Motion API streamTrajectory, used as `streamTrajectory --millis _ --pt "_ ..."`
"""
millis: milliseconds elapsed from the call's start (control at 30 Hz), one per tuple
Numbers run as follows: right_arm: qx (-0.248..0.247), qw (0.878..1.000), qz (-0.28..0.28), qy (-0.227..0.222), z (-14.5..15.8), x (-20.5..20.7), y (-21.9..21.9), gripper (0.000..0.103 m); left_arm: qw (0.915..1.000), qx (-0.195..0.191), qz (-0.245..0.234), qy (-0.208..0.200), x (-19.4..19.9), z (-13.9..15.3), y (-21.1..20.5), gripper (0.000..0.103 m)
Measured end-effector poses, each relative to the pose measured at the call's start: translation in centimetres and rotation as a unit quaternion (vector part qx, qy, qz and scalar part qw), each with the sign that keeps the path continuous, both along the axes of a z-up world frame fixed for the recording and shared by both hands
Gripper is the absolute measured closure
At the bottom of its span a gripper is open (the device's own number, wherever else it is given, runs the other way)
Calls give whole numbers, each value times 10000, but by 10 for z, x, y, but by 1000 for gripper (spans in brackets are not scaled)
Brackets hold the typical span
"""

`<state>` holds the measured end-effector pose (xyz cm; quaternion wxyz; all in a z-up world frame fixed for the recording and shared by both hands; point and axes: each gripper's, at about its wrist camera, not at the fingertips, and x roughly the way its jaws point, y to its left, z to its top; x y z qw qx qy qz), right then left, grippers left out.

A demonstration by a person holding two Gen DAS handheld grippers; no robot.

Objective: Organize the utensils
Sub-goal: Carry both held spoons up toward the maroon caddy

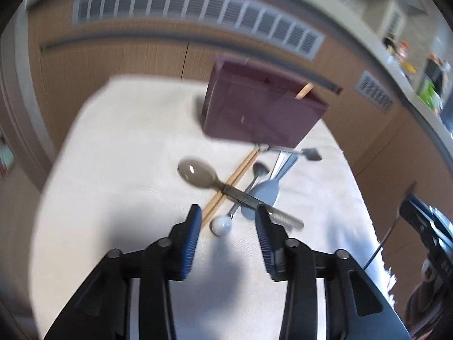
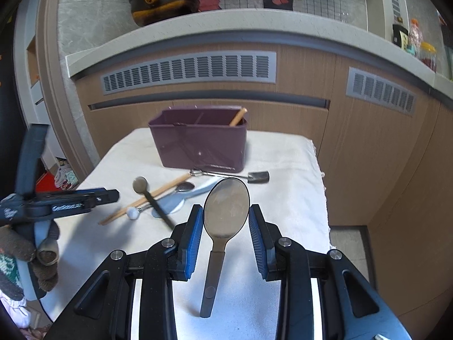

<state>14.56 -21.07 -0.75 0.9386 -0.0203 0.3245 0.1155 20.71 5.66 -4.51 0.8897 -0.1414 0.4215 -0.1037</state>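
A purple utensil box [image 2: 201, 141] stands at the back of the white-clothed table [image 2: 283, 170], with a wooden stick [image 2: 237, 116] in its right compartment; it also shows in the left wrist view [image 1: 260, 107]. In front of it lies a pile: wooden chopsticks [image 1: 232, 181], a grey ladle-spoon [image 1: 198, 172], a pale blue rice paddle [image 1: 263, 192], a small metal spoon [image 1: 259, 170], a white-ball-ended utensil [image 1: 222, 225] and a small shovel spoon [image 2: 259, 176]. My left gripper [image 1: 228, 219] is open just above the pile. My right gripper [image 2: 226, 218] is shut on a large metal spoon [image 2: 226, 206], bowl upright.
Wooden cabinets with grey vents [image 2: 187, 70] stand behind the table under a counter holding a pan [image 2: 167, 0] and jars [image 2: 427, 53]. The table's right edge [image 2: 322, 192] drops to the floor. My left gripper also shows in the right wrist view [image 2: 113, 195].
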Motion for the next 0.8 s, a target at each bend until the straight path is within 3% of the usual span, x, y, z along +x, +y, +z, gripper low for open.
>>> streamTrajectory --millis 167,367,533,633,667,733,800 --pt "42 10000 -12 81 -10 10 -4 72 9966 -384 270 676 41 -27 3 57" --pt "46 9998 -33 168 -19 20 -7 72 9941 -174 542 922 90 -34 -8 53" --pt "49 9997 -85 216 -23 25 -9 72 9956 467 360 727 107 -33 -36 51" --pt "37 9997 -101 216 -24 25 -10 72 9965 655 -35 521 103 -33 -52 51" --pt "35 9997 -109 223 -25 25 -10 72 9966 683 -124 446 103 -33 -55 53" --pt "32 9996 -123 239 -25 26 -10 72 9963 759 -350 190 97 -33 -62 69" --pt "22 9996 -128 235 -25 25 -10 72 9955 865 -396 35 92 -32 -64 72"
